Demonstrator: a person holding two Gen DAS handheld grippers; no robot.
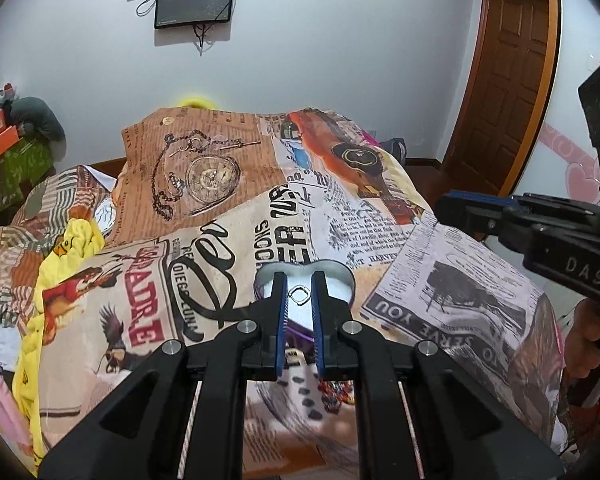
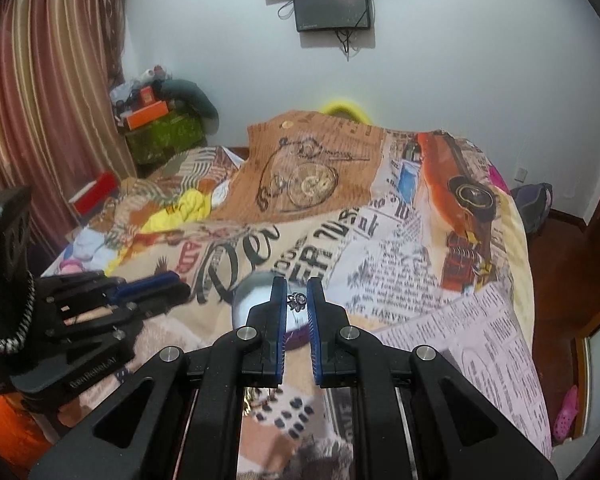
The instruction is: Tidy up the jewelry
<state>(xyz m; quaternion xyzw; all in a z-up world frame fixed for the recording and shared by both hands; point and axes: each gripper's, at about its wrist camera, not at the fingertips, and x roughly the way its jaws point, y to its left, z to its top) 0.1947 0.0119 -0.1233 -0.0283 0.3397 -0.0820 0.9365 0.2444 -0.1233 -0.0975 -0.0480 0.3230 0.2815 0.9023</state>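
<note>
Small squarish silver ring (image 1: 300, 295) pinched between left tool's blue pads, held above the bed. Silver flower-shaped ring (image 2: 297, 301), tilted, pinched between right tool's pads. Heart-shaped silver dish (image 1: 336, 270), white inside, open, sits on bedspread, 12 o'clock of both rings.

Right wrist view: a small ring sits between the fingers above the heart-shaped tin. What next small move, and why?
Probably lower the right gripper toward the heart-shaped tin before releasing: its fingers pinch the flower ring above the tin, which lies on the printed bedspread.
</note>
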